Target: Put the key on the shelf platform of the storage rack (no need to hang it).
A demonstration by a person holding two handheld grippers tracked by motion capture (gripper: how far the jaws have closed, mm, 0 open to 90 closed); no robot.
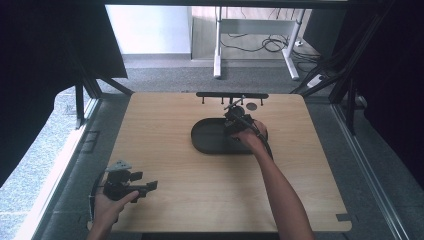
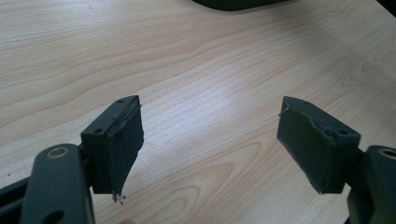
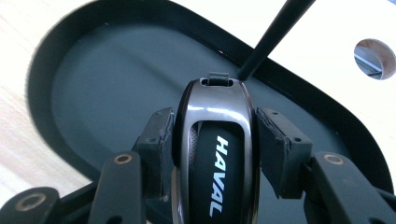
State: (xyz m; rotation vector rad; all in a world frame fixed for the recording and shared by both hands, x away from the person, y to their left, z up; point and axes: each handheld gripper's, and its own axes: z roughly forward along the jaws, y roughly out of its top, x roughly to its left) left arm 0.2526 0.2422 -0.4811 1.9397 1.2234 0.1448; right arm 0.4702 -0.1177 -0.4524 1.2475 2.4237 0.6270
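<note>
Car key fob [image 3: 215, 154] clamped between the right gripper [image 3: 214, 140] jaws over the black tray [image 3: 116, 84]; left gripper [image 2: 210, 144] jaws wide open, empty

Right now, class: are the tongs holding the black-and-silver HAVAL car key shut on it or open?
Shut on it. In the right gripper view both pads press the black-and-silver HAVAL car key at its sides, above the black oval tray.

The key fob's [image 3: 215, 154] lower end is cut off by the picture's bottom edge.
</note>
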